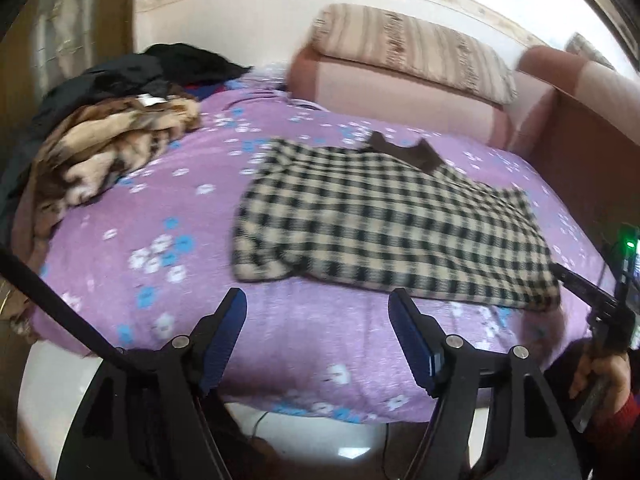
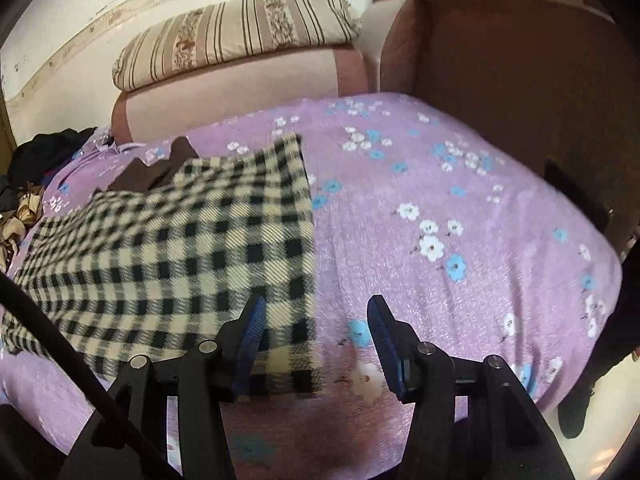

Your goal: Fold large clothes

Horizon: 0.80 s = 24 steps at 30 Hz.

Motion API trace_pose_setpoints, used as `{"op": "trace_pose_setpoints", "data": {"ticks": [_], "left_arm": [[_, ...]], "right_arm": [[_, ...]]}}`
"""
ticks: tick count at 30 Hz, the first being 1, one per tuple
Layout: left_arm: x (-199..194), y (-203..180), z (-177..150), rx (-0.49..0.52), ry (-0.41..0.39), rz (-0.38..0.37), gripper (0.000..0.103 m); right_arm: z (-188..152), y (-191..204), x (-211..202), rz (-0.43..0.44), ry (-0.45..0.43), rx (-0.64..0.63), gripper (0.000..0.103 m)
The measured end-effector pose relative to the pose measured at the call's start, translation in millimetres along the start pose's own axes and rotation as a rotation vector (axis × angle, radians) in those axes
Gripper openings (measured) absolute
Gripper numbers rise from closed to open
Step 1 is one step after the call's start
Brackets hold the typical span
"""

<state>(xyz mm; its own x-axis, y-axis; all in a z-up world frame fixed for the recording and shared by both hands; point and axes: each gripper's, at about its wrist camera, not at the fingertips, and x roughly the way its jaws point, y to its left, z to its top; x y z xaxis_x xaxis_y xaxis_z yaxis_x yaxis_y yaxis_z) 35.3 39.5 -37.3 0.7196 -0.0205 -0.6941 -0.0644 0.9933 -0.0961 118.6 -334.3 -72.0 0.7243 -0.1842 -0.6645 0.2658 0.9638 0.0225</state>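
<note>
You had the checked coat (image 1: 384,224) lying flat on the purple flowered bedspread (image 1: 160,200), w/ its brown collar (image 1: 404,152) at the far side, toward the striped pillow (image 1: 412,48). It looked partly folded already, sides tucked in, but I couldn't be sure.

Your left gripper (image 1: 318,304) was apart and empty, just off the coat's near edge. Your right gripper (image 2: 316,312) was apart too. Its left finger sat over the coat's near corner, but it pinched nothing.

So you were between folds, I think. Next you'd need to grab the near hem at both corners, one gripper each, then lift and carry it over to the collar. Keep both sides even, or the fold goes crooked.

A pile of other clothes (image 1: 116,140) waited at the left.
</note>
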Motion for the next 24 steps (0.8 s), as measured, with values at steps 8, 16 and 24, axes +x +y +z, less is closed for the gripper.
{"op": "trace_pose_setpoints", "data": {"ticks": [8, 16, 24], "left_arm": [[-25.7, 22.0, 10.4, -0.072, -0.073, 0.127, 0.072], [-35.0, 19.0, 17.2, -0.091, -0.147, 0.218, 0.085], [-9.4, 8.2, 14.7, -0.032, -0.051, 0.259, 0.085]], "right_arm": [[28.1, 101.9, -25.5, 0.144, -0.097, -0.253, 0.057], [28.3, 177.8, 24.9, 0.313, -0.014, -0.346, 0.057], [-2.0, 154.6, 57.3, 0.306, 0.069, -0.363, 0.057]]}}
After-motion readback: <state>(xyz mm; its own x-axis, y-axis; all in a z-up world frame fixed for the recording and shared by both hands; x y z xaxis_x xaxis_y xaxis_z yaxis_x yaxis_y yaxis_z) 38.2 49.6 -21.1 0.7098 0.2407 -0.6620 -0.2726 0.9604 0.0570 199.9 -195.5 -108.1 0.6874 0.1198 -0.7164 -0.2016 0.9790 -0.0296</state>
